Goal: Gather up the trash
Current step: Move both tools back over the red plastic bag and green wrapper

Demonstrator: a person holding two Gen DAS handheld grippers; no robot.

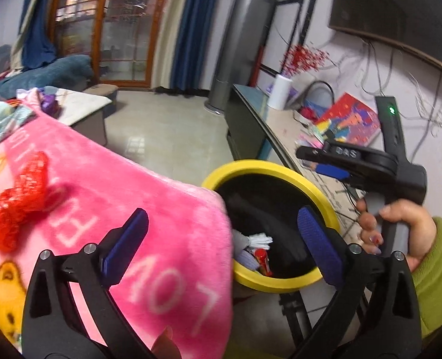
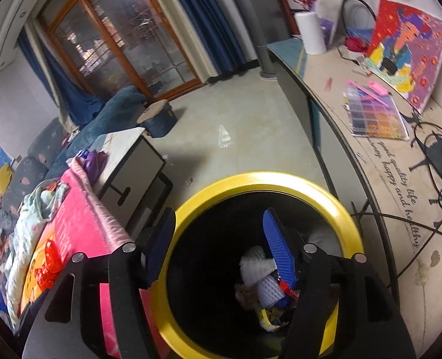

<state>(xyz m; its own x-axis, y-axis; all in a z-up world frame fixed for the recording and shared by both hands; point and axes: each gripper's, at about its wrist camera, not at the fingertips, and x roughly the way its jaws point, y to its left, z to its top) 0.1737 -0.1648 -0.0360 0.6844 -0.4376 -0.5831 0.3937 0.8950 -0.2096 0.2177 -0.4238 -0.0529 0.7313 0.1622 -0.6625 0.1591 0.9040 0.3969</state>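
A yellow-rimmed black trash bin (image 1: 316,188) stands on the floor beside a pink blanket (image 1: 161,209); it also shows in the right wrist view (image 2: 280,179). Several pieces of trash (image 2: 262,281) lie at its bottom, seen too in the left wrist view (image 1: 258,254). A red mesh piece (image 1: 14,206) lies on the blanket, also in the right wrist view (image 2: 48,264). My left gripper (image 1: 223,239) is open and empty, over the blanket's edge and the bin. My right gripper (image 2: 221,242) is open and empty above the bin mouth; it shows in the left wrist view (image 1: 322,161).
A long cabinet (image 2: 385,155) with a picture (image 2: 406,48), bead trays (image 2: 373,113), cables and a paper roll (image 2: 310,33) runs along the right wall. A coffee table (image 2: 131,155), a stool (image 2: 158,116) and a sofa (image 2: 101,116) stand to the left. Tiled floor (image 2: 235,119) lies between.
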